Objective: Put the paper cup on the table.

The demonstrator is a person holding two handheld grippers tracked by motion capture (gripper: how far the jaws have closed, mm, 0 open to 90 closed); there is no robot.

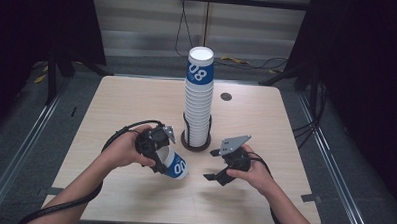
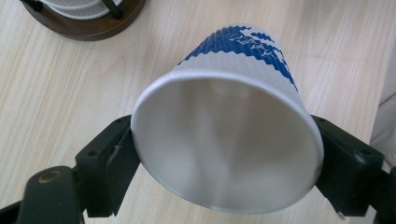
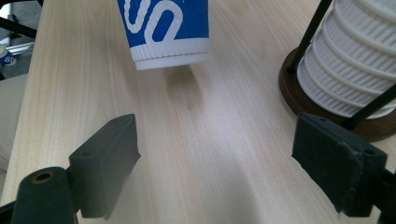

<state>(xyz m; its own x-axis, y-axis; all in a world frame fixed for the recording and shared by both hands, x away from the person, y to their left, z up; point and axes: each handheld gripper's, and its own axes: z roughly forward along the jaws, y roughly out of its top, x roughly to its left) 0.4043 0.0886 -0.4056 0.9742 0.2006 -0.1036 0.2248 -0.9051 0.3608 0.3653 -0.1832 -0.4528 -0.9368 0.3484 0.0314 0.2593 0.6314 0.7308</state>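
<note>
Beside the stack (image 1: 199, 99) we grip one cup (image 1: 173, 162) in the left gripper (image 1: 157, 155); right gripper (image 1: 215, 165) gapes empty (stacking remains, we judge).

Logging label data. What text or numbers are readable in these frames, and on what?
"08": white on the blue band of the top cup of the stack.
"00", partly cut off: on the blue held cup in the left gripper.
Small print on that cup's band: too blurred to read.
</note>
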